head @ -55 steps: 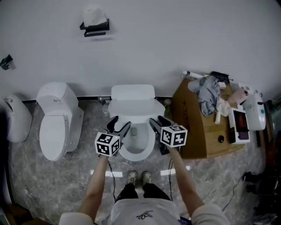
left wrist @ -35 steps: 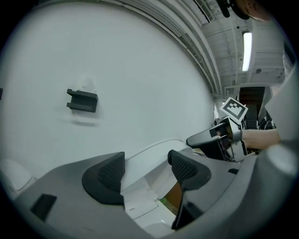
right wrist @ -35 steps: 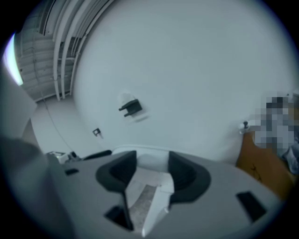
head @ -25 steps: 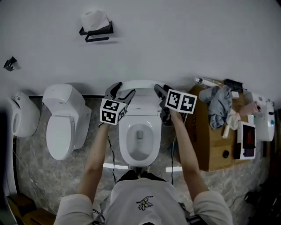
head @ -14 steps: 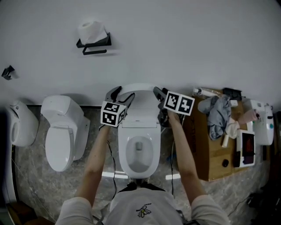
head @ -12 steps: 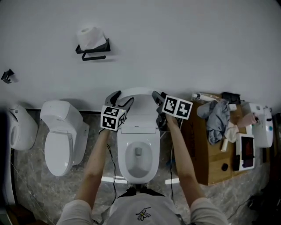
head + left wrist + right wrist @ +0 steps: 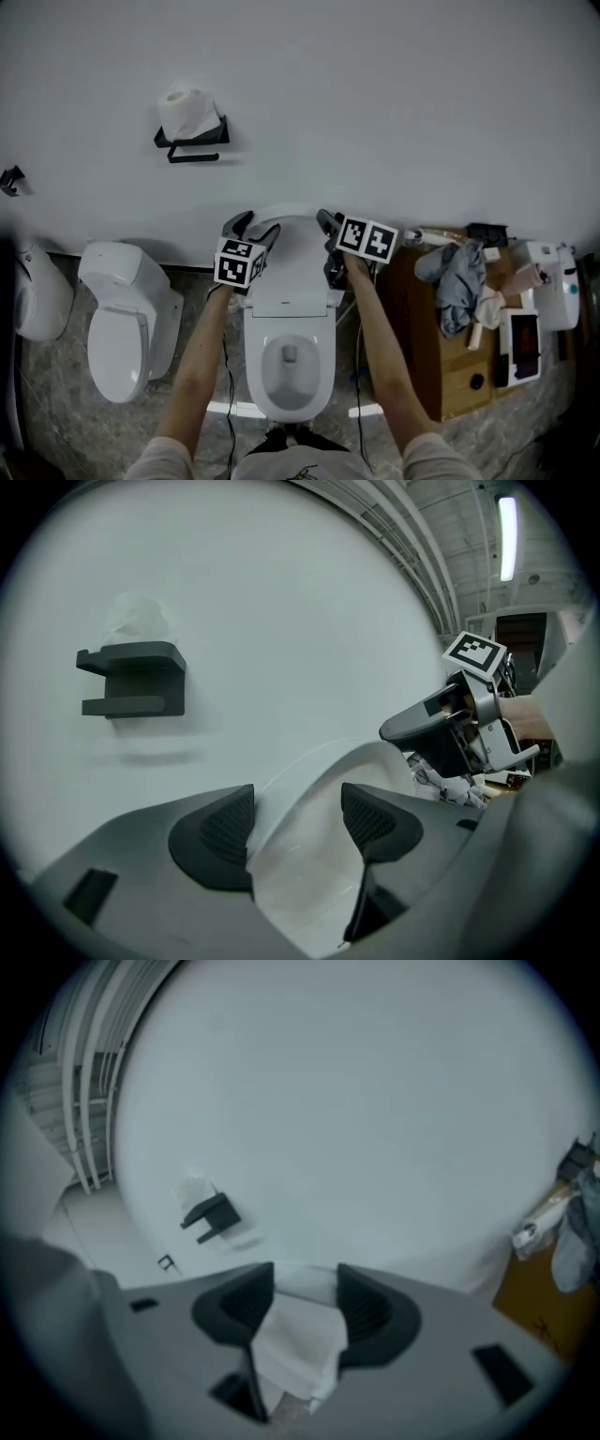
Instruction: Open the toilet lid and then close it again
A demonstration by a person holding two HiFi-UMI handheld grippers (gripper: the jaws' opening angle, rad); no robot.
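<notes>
Holds the smooth white toilet lid [image 7: 292, 236] raised, near upright against the plain pale wall [image 7: 394, 103], above the oval glazed bowl [image 7: 289, 373]. Pinches its rounded left rim between the ribbed dark pads of the left gripper [image 7: 295, 822], glossy plastic filling the gap. Clamps the right rim likewise in the right gripper [image 7: 305, 1307], matte grey jaws closed on the thin white edge. Keeps to the left a soft paper roll [image 7: 187, 112] on an angular black bracket [image 7: 192, 147] and a second toilet [image 7: 117, 314] with its lid down; to the right a boxy wooden cabinet [image 7: 422, 323] under a crumpled grey cloth [image 7: 455, 277].
</notes>
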